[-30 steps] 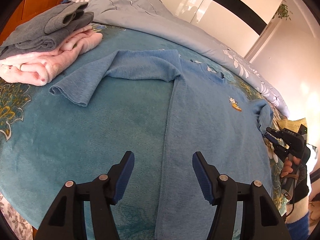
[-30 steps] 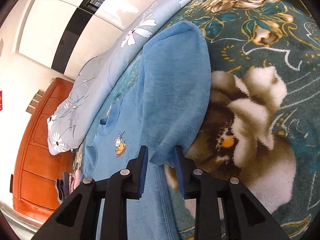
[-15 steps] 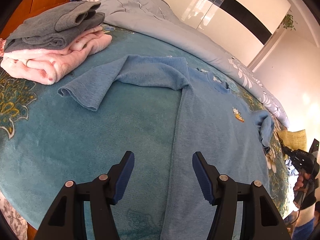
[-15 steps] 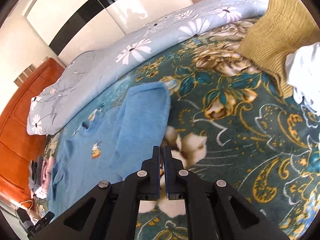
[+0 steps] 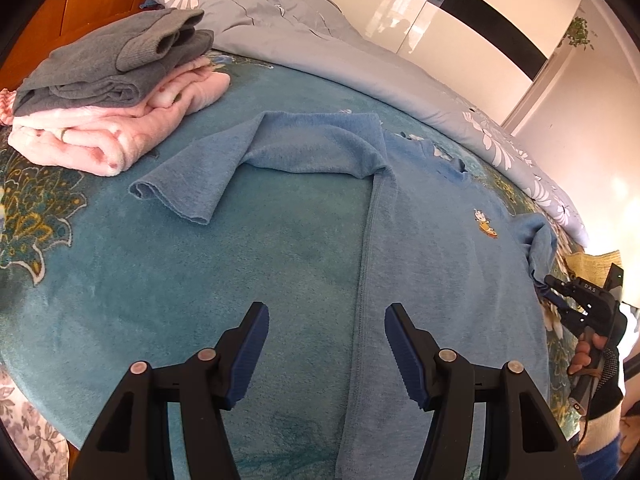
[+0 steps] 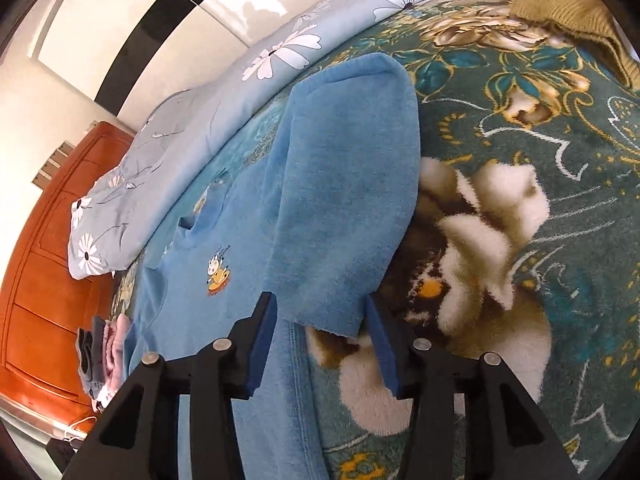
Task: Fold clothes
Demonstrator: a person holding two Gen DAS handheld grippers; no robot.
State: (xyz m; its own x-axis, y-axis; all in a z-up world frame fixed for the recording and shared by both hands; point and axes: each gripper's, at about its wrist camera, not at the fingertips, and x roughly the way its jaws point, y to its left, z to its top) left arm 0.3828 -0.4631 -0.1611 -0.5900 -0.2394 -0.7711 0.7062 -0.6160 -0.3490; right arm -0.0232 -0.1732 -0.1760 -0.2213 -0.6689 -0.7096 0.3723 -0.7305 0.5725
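the blue sweater (image 5: 432,248) lay flat on the bed (image 5: 120,280); its right sleeve cuff (image 6: 332,320) sat between the right tool's (image 6: 322,312) open jaws, while the left tool (image 5: 325,338) gaped empty above the side seam

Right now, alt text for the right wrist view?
The open right gripper hovers at the cuff of a blue sweater's sleeve, jaws either side of the cuff edge. The sweater lies flat on a floral blanket, with a yellow knit at top right.
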